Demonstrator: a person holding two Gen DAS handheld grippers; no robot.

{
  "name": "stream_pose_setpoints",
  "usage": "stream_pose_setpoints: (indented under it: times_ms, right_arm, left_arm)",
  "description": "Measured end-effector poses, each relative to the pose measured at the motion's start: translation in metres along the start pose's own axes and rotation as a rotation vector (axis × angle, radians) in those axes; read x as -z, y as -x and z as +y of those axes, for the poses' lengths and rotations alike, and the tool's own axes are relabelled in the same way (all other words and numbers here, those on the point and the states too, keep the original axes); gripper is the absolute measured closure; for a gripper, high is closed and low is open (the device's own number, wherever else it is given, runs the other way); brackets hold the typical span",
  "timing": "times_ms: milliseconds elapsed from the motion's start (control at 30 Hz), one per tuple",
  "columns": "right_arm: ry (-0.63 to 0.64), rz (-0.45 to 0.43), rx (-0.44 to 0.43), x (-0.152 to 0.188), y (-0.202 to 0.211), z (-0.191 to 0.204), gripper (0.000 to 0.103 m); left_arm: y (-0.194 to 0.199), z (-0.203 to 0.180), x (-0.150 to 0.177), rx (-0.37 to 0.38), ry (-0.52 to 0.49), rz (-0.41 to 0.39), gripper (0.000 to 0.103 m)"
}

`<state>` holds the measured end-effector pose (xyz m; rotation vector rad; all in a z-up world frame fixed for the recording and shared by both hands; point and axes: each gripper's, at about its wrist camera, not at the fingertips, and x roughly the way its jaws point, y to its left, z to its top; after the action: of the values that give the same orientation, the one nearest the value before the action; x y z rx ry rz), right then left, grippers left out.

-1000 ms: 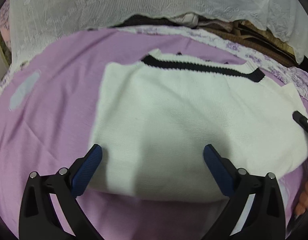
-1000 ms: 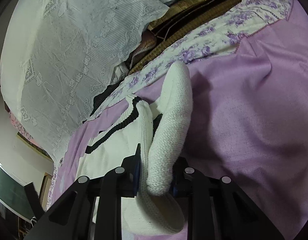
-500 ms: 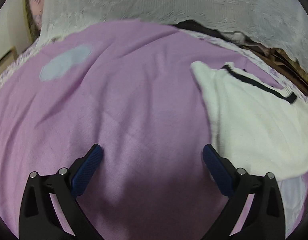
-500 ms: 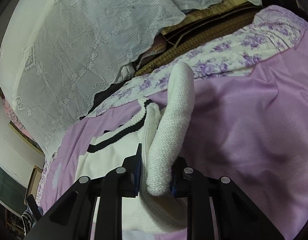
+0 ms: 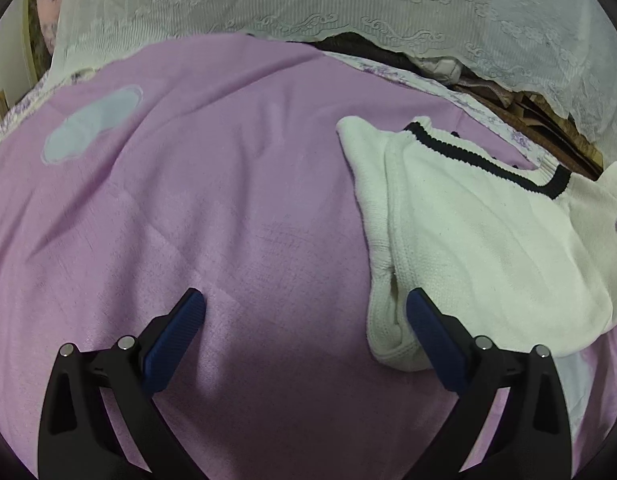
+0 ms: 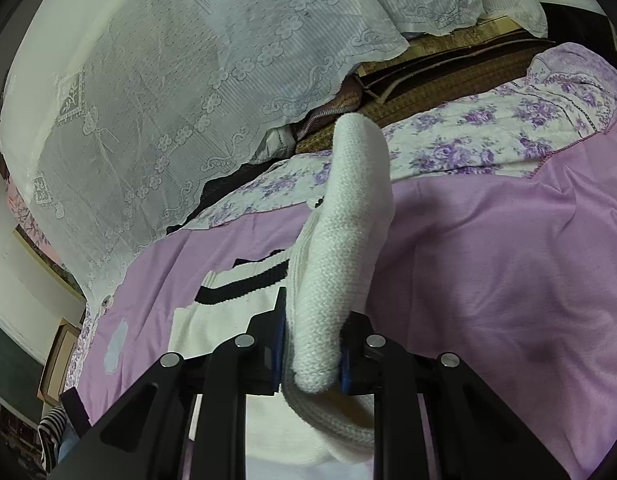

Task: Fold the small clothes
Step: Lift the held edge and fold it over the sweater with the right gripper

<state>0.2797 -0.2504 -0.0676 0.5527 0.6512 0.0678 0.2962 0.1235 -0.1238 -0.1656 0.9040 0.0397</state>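
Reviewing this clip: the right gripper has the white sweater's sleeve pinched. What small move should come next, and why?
Probably carry the sleeve across onto the sweater body and let go. The right gripper is shut on it and holds it above the purple sheet, while the left gripper is open beside the sweater's edge, holding nothing.

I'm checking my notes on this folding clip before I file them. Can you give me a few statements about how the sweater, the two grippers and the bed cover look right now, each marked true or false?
1. The right gripper is clamped on a white knit sleeve. True.
2. The left gripper holds the sweater's hem. False: its jaws stand wide apart with nothing between them, only the purple bed cover below.
3. The white sweater has a black stripe along its neckline. True.
4. The sweater lies on a green sheet. False: the cover is purple.
5. A pale blue patch shows on the cover, away from the sweater. True.
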Motion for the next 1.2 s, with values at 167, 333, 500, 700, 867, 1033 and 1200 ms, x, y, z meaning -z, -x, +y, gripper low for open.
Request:
stream_pose_setpoints:
  times_ms: [167,333,500,700,867,1033,1200]
  right_arm:
    - [0.016,0.007,-0.006,0.0,-0.001,0.022,0.083]
    - [0.034,0.012,-0.028,-0.001,-0.001,0.048,0.083]
    - [0.057,0.015,-0.048,0.0,-0.004,0.072,0.083]
    - [0.086,0.04,-0.081,0.007,-0.015,0.106,0.083]
    - [0.115,0.074,-0.117,0.021,-0.032,0.138,0.083]
    - [0.139,0.129,-0.144,0.043,-0.05,0.162,0.083]
    - [0.153,0.163,-0.152,0.053,-0.055,0.168,0.083]
  left_arm:
    - [0.0,-0.001,0.0,-0.005,-0.004,-0.004,0.005]
    - [0.0,0.001,-0.001,0.004,0.004,0.002,0.005]
    - [0.001,0.003,-0.002,0.016,0.015,0.004,0.005]
    - [0.0,0.009,-0.006,0.039,0.049,0.01,0.005]
    - [-0.003,0.01,-0.007,0.048,0.062,0.016,0.005]
    - [-0.006,0.008,-0.008,0.045,0.056,0.02,0.004]
    - [-0.016,0.008,-0.029,0.066,0.089,0.033,0.004]
